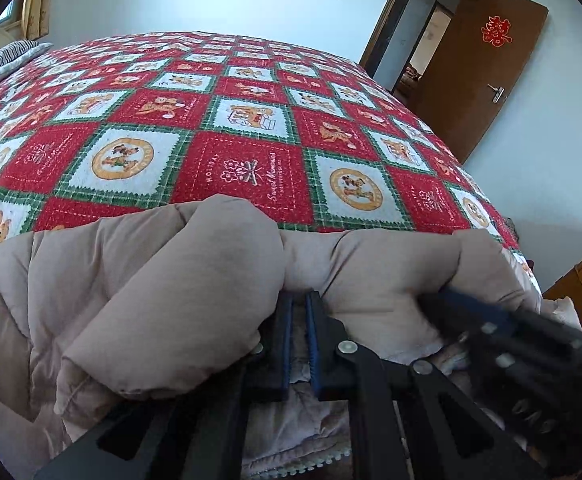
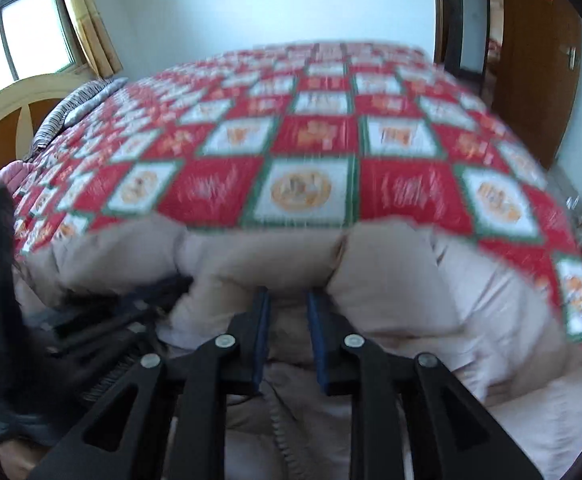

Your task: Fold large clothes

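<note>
Two grippers are gripping the beige padded coat (image 1: 163,280) bunched at the near edge of the bed (image 1: 219,128): the left gripper (image 1: 300,312) nearly closed, the right gripper (image 2: 289,312) partly open around fabric, so you are moving them together.

One coat, two tongs, one bed

One beige padded coat (image 1: 163,280) on one bed (image 1: 251,120) with one checked red quilt (image 1: 247,176); left tongs (image 1: 299,300) and right tongs (image 2: 287,300); one striped pillow (image 1: 3,60), one brown door (image 1: 487,68), one window (image 2: 31,28)
</note>
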{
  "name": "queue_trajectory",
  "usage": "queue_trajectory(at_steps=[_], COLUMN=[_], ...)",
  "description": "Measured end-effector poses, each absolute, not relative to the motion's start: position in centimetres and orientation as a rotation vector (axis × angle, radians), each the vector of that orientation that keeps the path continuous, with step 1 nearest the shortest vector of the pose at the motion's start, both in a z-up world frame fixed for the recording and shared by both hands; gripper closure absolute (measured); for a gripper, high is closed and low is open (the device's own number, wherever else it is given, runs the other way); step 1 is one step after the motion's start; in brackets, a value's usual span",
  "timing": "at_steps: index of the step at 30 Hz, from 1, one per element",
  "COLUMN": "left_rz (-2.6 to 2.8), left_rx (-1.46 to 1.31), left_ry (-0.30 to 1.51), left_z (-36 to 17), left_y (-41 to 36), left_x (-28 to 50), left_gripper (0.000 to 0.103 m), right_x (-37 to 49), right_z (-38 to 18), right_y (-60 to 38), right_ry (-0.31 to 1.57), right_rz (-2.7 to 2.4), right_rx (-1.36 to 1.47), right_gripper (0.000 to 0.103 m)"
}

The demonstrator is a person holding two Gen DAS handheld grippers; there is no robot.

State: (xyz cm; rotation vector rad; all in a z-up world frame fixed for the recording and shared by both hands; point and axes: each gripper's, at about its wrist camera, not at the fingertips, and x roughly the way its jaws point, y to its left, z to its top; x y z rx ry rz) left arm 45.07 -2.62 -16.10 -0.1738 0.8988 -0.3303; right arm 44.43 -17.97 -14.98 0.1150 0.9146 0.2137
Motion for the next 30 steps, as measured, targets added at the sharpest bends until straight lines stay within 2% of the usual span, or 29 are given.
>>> queue_trajectory(at_steps=[9, 16, 20, 24, 29, 30], left_rz=[-0.273, -0.276, -0.296, -0.327, -0.415, -0.414], left_rx=[-0.065, -0.081, -0.109, -0.112, -0.169, -0.166], left_ry=[0.889, 0.896, 0.918, 0.863, 0.822, 0.820], left_z=[-16.0, -15.9, -13.8, -10.2, -7.8, -7.8], left_y=[-4.1, -3.8, -2.4, 0.8, 7.7, 8.9], left_x=[45.0, 45.0, 43.2, 37.5, 26.6, 24.6], left_gripper=[0.094, 0.094, 0.094, 0.093, 0.092, 0.089], right_x=[44.3, 43.9, 41.1, 34.2, 22.3, 20.0], right_z=[-16.2, -15.5, -12.0, -7.0, -3.1, -2.6], right_y=[-17.4, -17.2, -20.1, -23.2, -27.5, -28.4], right_ry=[0.929, 0.911, 0.866, 0.767, 0.703, 0.692], right_rz=[0.204, 0.196, 0.251, 0.277, 0.277, 0.270], right_rx=[0.036, 0.030, 0.217, 0.272, 0.274, 0.275], right_gripper=[0.082, 0.082, 0.076, 0.057, 0.053, 0.051])
